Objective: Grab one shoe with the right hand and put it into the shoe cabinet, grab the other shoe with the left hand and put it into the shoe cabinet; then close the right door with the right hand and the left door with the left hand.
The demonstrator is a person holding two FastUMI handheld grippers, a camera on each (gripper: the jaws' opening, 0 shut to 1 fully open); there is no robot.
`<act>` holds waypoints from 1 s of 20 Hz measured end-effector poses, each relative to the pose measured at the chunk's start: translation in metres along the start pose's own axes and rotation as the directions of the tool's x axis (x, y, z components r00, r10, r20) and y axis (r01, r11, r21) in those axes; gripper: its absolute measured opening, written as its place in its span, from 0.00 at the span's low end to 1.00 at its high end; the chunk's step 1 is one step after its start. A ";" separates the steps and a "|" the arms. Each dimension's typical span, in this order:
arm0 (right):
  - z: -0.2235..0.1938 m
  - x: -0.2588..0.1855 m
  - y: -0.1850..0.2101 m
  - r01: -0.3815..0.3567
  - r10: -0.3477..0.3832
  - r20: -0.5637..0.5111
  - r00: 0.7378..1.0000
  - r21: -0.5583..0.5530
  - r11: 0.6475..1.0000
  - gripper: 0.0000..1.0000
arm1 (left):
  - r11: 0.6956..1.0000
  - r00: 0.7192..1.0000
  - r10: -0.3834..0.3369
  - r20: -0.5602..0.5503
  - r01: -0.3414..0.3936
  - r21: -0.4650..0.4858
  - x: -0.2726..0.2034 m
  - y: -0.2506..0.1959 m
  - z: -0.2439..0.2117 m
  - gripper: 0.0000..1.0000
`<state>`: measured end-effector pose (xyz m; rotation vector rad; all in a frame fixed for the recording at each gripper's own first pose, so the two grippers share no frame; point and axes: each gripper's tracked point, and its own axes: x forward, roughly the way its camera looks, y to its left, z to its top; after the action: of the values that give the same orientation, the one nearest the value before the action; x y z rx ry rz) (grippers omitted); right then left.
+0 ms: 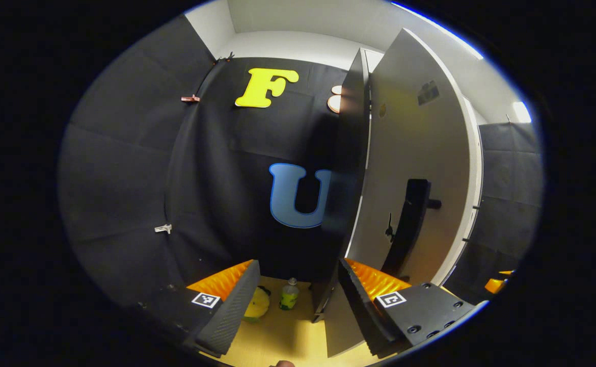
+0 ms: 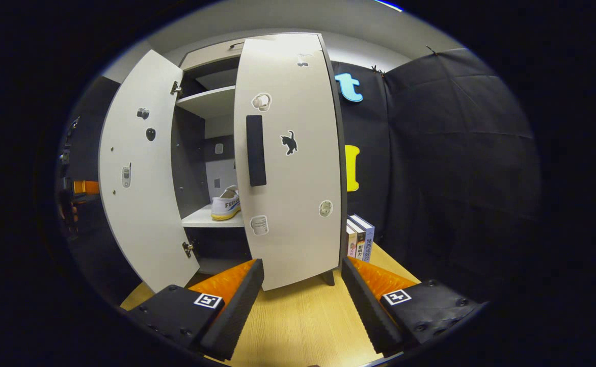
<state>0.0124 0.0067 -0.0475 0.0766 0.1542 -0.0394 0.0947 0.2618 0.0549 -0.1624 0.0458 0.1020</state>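
My left gripper faces the grey left cabinet door's edge, jaws apart.
In the right gripper view my right gripper, jaws apart, faces the nearly closed right door; a white canvas shoe sits on the cabinet shelf.

Cabinet doors smooth matt laminate, pale; door handle matt dark plastic. Table top light wood grain, slight sheen. Shoe white canvas-like cloth, rubbery sole. Booth wall matt black cloth, creased. Books glossy paper covers.
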 end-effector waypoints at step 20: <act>-0.016 0.017 0.000 -0.036 0.033 -0.061 0.998 -0.046 0.998 0.99 | 0.998 0.998 -0.061 -0.012 0.061 -0.018 0.010 -0.077 0.005 0.93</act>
<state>0.0269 0.0078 -0.0657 0.0333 0.2140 0.0008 0.1125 0.1884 0.0713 -0.1815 0.0526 0.0403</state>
